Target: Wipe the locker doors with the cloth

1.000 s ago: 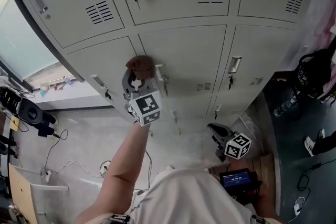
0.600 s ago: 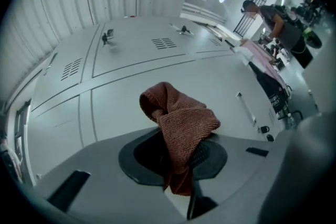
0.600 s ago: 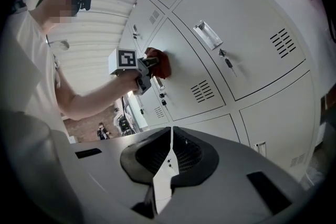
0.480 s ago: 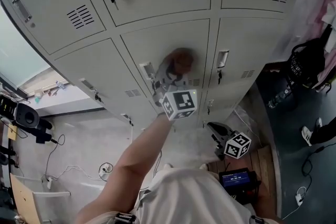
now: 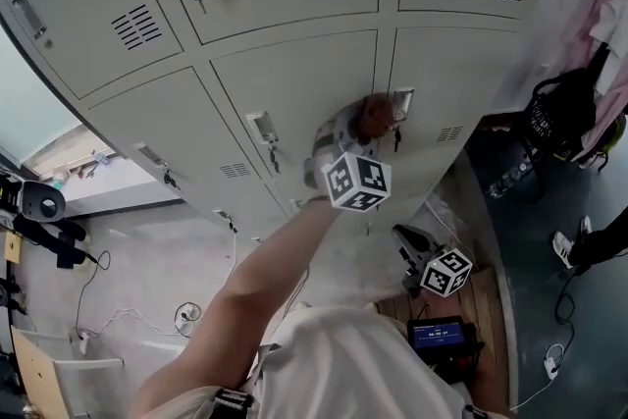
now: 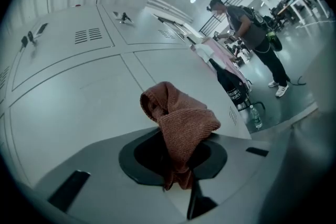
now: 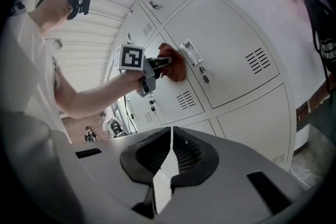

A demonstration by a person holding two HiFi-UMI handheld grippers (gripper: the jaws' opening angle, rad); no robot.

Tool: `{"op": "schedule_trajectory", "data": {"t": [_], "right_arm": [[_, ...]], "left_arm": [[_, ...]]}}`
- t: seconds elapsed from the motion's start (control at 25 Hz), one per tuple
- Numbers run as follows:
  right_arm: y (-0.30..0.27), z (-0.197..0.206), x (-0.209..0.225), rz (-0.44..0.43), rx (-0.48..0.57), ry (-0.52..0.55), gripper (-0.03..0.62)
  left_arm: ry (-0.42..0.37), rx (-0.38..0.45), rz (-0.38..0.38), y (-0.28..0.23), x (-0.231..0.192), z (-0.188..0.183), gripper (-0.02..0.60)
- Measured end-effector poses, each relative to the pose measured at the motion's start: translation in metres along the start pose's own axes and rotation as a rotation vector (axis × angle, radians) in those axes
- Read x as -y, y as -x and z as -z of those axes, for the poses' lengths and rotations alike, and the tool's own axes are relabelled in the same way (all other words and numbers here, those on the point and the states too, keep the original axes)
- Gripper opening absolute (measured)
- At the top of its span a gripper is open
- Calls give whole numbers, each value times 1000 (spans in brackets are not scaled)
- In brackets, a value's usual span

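Grey locker doors (image 5: 294, 83) fill the upper half of the head view, above a pale floor. At frame centre, the left gripper (image 5: 365, 127) presses the brown cloth (image 5: 374, 115) against a lower-row door, just beside its handle (image 5: 400, 101). The right gripper (image 5: 406, 244) hangs at lower right, well apart from the lockers.

Left gripper view: the jaws are clamped on the cloth, whose bunched end stands at frame centre over the door panel. We judge the bunch small, so we make overlapping passes with even pressure.

Right gripper view: the jaws are closed together with nothing between them. At upper centre, the cloth touches the door beside the handle and key (image 7: 205, 79). We steer around that hardware to avoid snagging.
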State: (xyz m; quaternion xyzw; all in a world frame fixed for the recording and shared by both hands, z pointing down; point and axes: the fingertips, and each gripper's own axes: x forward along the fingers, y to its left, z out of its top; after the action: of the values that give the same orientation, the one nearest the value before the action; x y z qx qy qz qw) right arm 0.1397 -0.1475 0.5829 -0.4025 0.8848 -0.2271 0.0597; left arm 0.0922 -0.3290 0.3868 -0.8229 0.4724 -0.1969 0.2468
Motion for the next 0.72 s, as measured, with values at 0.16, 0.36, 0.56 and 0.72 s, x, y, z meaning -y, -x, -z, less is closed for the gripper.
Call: {"op": "schedule_trajectory", "data": {"t": [0.16,0.36,0.56,0.72], "right_arm": [[-8,8,-4,-16,-18,-11,23],[-31,14,-21,-66,-48,-4,23],[-55,21,-36,-110,-83,12,23],[-66,25,-46,-131,-105,25,23]], "left_arm": [[35,-42,-80,32,-36,45,78],[93,-147,-236,87,-96,110,78],[154,-175,-291,124,-126,150,78],[323,-208,-419,161,-148,191,78]]}}
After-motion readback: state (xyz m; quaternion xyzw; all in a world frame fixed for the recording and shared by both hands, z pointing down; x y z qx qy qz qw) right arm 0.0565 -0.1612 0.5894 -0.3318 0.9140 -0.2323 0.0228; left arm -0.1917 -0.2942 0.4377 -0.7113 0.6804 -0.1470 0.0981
